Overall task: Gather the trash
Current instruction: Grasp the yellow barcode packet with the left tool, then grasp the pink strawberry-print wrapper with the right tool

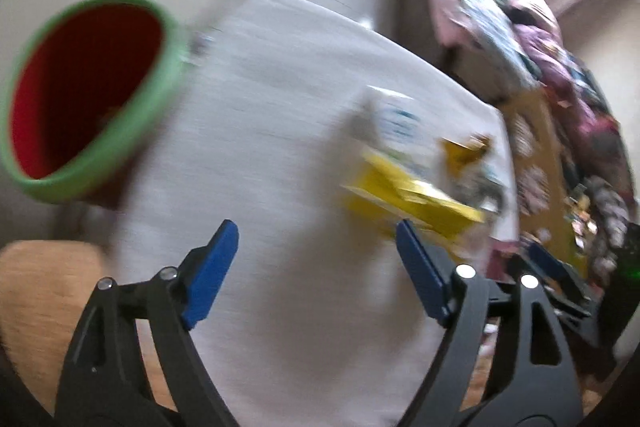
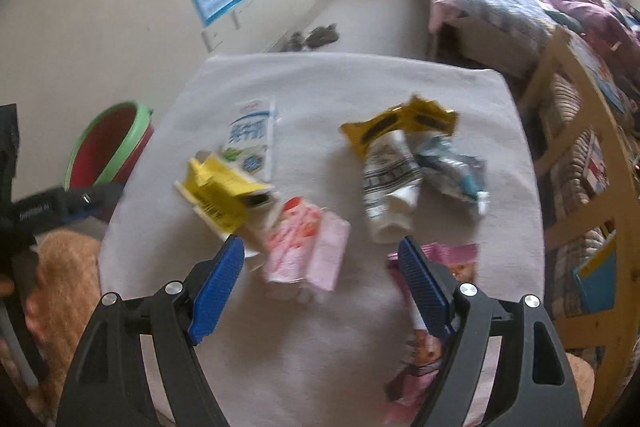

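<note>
Left gripper (image 1: 316, 251): jaws spread, nothing held, raised over table (image 1: 280, 107) | Right gripper (image 2: 322, 259): jaws spread, nothing held | Pink wrapper (image 2: 306, 253): crumpled, seen between fingertips.

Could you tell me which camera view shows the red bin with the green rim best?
The left wrist view: the red bin is large, its opening facing the camera. The right wrist view shows it small, at the table's left edge.
</note>
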Available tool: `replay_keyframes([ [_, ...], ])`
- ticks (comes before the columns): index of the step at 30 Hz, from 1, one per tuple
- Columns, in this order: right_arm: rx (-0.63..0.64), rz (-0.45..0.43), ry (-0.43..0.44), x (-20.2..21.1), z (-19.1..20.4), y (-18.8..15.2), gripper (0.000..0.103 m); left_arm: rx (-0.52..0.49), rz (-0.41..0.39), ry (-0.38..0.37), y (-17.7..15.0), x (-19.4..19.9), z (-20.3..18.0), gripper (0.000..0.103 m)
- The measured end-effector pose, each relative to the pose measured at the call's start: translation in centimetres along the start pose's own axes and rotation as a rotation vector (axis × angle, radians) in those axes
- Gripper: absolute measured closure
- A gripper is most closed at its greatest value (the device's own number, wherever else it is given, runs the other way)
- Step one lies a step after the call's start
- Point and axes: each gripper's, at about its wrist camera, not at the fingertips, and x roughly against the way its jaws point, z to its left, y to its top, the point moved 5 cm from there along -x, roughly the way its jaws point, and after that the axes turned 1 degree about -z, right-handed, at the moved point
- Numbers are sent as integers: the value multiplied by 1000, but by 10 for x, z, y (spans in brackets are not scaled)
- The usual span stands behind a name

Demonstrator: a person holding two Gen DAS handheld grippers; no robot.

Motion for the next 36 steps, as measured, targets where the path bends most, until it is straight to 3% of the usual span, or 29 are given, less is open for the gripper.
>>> replay_keyframes([
  [6,-33,-23,28,6,-8,-3,26,53,74,-53,2,-41,-54,17],
  [13,-44,-37,45,11,-12,-8,26,108,160,-8,-1,-77,-53,15],
  [17,-56,-29,52,7,-13,-10,26,69,230,-33,-12,-83,-48,53],
  [21,-56,-22,56,6,-12,-11,26,63,251,-70,-17,-74,-37,71],
  [25,-60,-17,58,3,-12,-12,26,-48,213,-7,-17,-48,-24,72],
  [31,-61,24,62,-10,-8,-19,26,-345,144,192,-19,-22,-12,72],
  [33,-61,36,65,-13,-6,-21,26,-378,142,208,-22,-22,-11,71],
  [36,-65,49,67,-16,-4,-23,26,-341,141,198,-26,-26,-7,66],
])
